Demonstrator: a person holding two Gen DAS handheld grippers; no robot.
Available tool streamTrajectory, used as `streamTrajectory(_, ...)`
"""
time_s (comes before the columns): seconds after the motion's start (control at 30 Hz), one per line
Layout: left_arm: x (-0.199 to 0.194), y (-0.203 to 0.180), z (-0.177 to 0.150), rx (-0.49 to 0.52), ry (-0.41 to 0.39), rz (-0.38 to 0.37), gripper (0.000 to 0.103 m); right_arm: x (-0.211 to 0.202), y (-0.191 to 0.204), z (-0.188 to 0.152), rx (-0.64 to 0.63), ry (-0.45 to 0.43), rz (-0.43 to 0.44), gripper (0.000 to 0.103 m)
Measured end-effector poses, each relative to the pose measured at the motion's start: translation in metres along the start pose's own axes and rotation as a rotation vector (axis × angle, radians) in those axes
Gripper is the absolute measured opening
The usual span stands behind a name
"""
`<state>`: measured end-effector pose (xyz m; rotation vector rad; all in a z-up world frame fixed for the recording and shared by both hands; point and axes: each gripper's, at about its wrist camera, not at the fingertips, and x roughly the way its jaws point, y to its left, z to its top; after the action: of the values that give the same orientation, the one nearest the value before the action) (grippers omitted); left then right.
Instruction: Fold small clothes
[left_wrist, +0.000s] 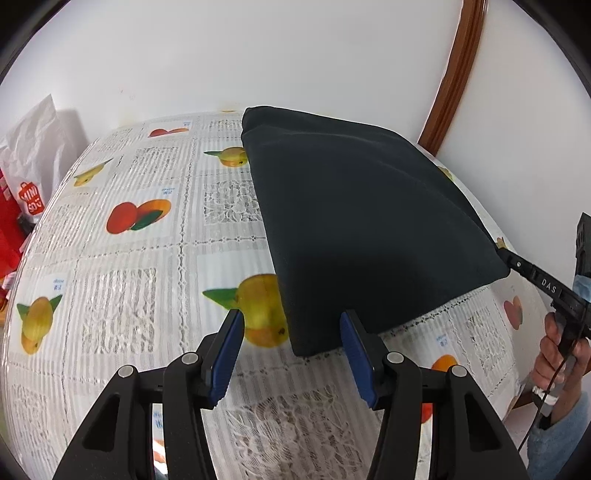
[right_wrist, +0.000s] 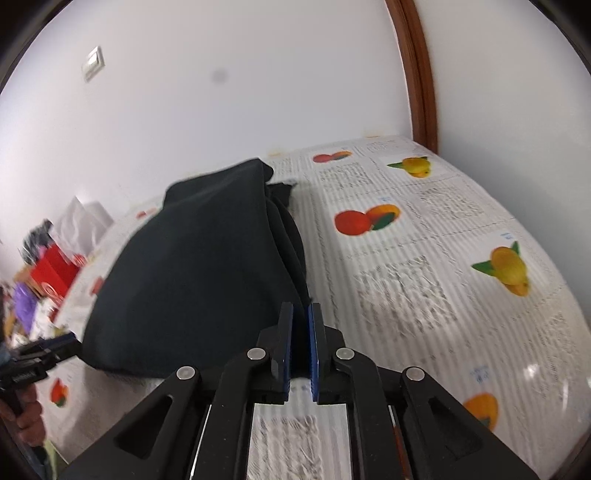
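A dark folded garment (left_wrist: 362, 221) lies on a fruit-print tablecloth (left_wrist: 147, 258). My left gripper (left_wrist: 291, 325) is open, its blue pads on either side of the garment's near corner, not closed on it. In the left wrist view my right gripper (left_wrist: 506, 260) pinches the garment's right corner. In the right wrist view the garment (right_wrist: 192, 266) is raised in a fold, and my right gripper (right_wrist: 302, 314) is shut on its near corner. The left gripper (right_wrist: 70, 341) shows at the garment's left edge.
A white wall stands behind the table. A brown wooden frame (left_wrist: 454, 81) rises at the right rear. A white bag (left_wrist: 33, 162) and red packaging (right_wrist: 55, 273) sit off the table's left side. The tablecloth (right_wrist: 424, 277) lies bare to the right of the garment.
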<state>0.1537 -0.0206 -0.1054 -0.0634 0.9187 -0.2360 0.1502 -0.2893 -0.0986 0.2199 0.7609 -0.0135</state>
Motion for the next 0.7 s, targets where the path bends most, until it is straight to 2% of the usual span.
streamTrajectory(0.07,-0.006,-0.003,-0.002,0.0,-0.004,-0.001,0.052,-0.005,0.003,-0.002,-0.013,0.023,-0.038,0.012)
streamTrajectory(0.27,-0.04,-0.011,-0.009,-0.017,-0.049,0.011,0.052,-0.041,0.013,-0.003,-0.048,0.039,-0.078,0.031)
streamTrajectory(0.33,-0.054,-0.015,-0.011,-0.017,-0.071,0.03,0.056,-0.062,0.021,-0.003,-0.062,0.017,-0.112,0.053)
streamTrajectory(0.43,-0.079,-0.021,-0.016,-0.012,-0.11,0.065,0.065,-0.092,0.031,-0.003,-0.068,-0.03,-0.142,0.07)
streamTrajectory(0.5,-0.094,-0.025,-0.019,-0.005,-0.128,0.089,0.072,-0.112,0.04,-0.006,-0.072,-0.051,-0.159,0.077)
streamTrajectory(0.57,-0.108,-0.029,-0.022,0.0,-0.141,0.117,0.075,-0.129,0.046,-0.009,-0.066,-0.065,-0.163,0.083)
streamTrajectory(0.6,-0.114,-0.031,-0.024,0.003,-0.143,0.123,0.082,-0.134,0.047,-0.01,-0.061,-0.063,-0.162,0.086)
streamTrajectory(0.7,-0.127,-0.035,-0.029,0.006,-0.142,0.134,0.084,-0.152,0.05,-0.017,-0.045,-0.049,-0.142,0.086)
